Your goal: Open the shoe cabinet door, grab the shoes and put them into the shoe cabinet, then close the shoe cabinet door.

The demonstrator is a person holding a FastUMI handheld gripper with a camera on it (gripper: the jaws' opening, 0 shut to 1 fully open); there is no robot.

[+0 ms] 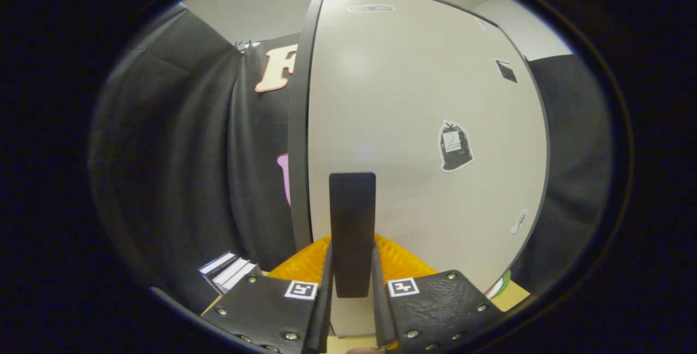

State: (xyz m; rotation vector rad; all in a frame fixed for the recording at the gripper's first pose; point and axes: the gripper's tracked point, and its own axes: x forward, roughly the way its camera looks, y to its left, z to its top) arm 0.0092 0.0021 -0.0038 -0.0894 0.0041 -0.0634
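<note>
One cabinet door (425, 125) stands before us in the gripper view, a pale, flat panel with a dark edge along its left side, and one dark upright handle (352, 229) is mounted on it near that edge. Our hand-held gripper (352, 288) has its two fingers (326, 283) drawn in narrow, one on each side of the handle's lower part, and both appear to press against it, so we judge that we have the handle clamped. We expect the door to be a stiff, rigid board that swings on hinges, light enough to move with a steady pull or push; the handle looks hard and smooth, so it could slip if we grip too loosely. The handle is the only sensible place to take hold, since the panel itself offers nothing to pinch. We count four stickers (454, 147) on the door's face. Just beyond the fingers, below the door, one orange ribbed thing (305, 264) shows; we cannot tell what it is. We cannot say from this view where the shoes are.
</note>
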